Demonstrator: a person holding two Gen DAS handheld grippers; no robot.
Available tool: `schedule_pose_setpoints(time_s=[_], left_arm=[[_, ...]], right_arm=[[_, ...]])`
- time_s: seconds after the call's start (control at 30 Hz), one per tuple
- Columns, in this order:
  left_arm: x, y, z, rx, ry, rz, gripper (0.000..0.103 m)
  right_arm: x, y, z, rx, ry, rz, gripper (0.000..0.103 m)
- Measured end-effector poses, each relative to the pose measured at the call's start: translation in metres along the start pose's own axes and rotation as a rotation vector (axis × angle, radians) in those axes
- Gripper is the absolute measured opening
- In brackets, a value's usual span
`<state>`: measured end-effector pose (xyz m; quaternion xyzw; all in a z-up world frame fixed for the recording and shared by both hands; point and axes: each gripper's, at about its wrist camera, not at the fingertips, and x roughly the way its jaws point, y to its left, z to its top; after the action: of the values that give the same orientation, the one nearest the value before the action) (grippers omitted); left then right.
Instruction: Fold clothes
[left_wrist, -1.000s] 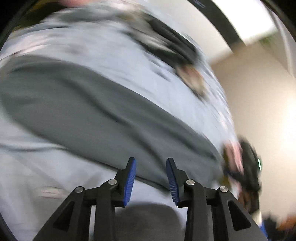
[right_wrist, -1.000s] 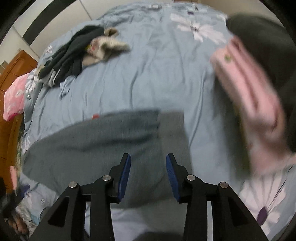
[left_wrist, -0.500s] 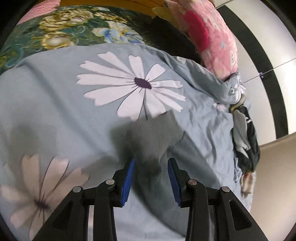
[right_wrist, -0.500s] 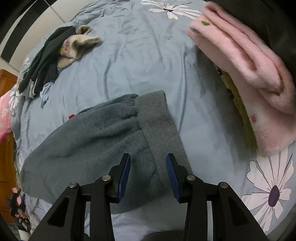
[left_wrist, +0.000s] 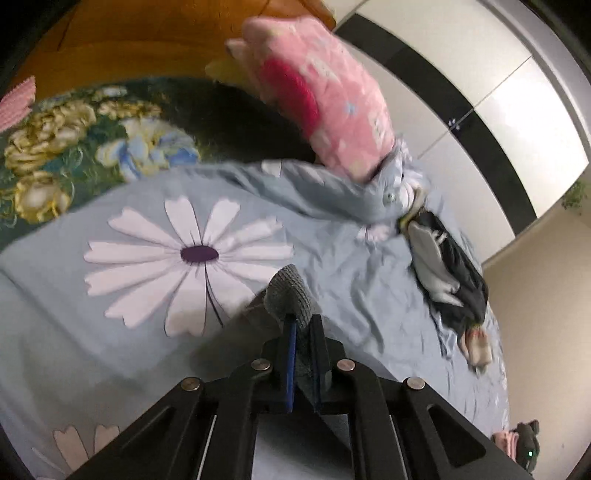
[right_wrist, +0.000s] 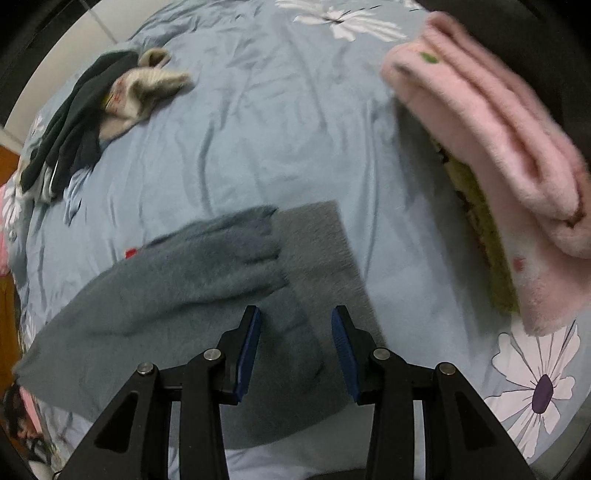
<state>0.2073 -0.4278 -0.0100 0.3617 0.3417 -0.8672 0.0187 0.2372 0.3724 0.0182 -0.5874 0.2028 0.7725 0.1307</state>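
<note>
My left gripper (left_wrist: 301, 354) pinches the soft, limp sweater's (right_wrist: 192, 288) edge; right gripper (right_wrist: 295, 350) hovers spread over its ribbed hem (right_wrist: 325, 254), the firmest hold.

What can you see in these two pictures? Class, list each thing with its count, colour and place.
bedsheet: one, pale blue with white flowers, under everything.
grey garment: one, spread near the right claw; an end is pinched by the left claw.
dark clothes pile: one, black and cream, far edge.
pink blanket: one, folded, at the right.
pink pillow: one, by the wooden headboard.
left claw: one, black and blue, shut.
right claw: one, open above the garment.
</note>
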Motion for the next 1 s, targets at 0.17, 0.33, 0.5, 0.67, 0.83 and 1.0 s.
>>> schedule_pose_setpoints(time_s=[0.17, 0.33, 0.5, 0.67, 0.83, 1.0], left_arm=[[0.032, 0.037, -0.018, -0.110, 0.108, 0.113, 0.007], [0.029, 0.059, -0.030, -0.233, 0.105, 0.095, 0.032], [0.031, 0.072, -0.033, -0.319, 0.110, 0.068, 0.044], [0.048, 0.077, -0.035, -0.397, 0.098, 0.019, 0.042], [0.046, 0.074, -0.036, -0.415, 0.063, 0.024, 0.022], [0.038, 0.056, -0.031, -0.339, 0.044, 0.084, 0.015]], right_arm=[[0.008, -0.003, -0.001, -0.014, 0.022, -0.031, 0.041], [0.001, -0.005, 0.002, -0.025, 0.013, -0.032, 0.041], [-0.015, -0.011, -0.001, 0.007, -0.024, 0.053, 0.044], [-0.026, 0.000, -0.014, -0.017, -0.025, 0.250, 0.056], [-0.012, 0.044, -0.020, -0.144, 0.017, 0.355, 0.057], [0.009, 0.075, -0.027, -0.296, 0.046, 0.350, 0.057]])
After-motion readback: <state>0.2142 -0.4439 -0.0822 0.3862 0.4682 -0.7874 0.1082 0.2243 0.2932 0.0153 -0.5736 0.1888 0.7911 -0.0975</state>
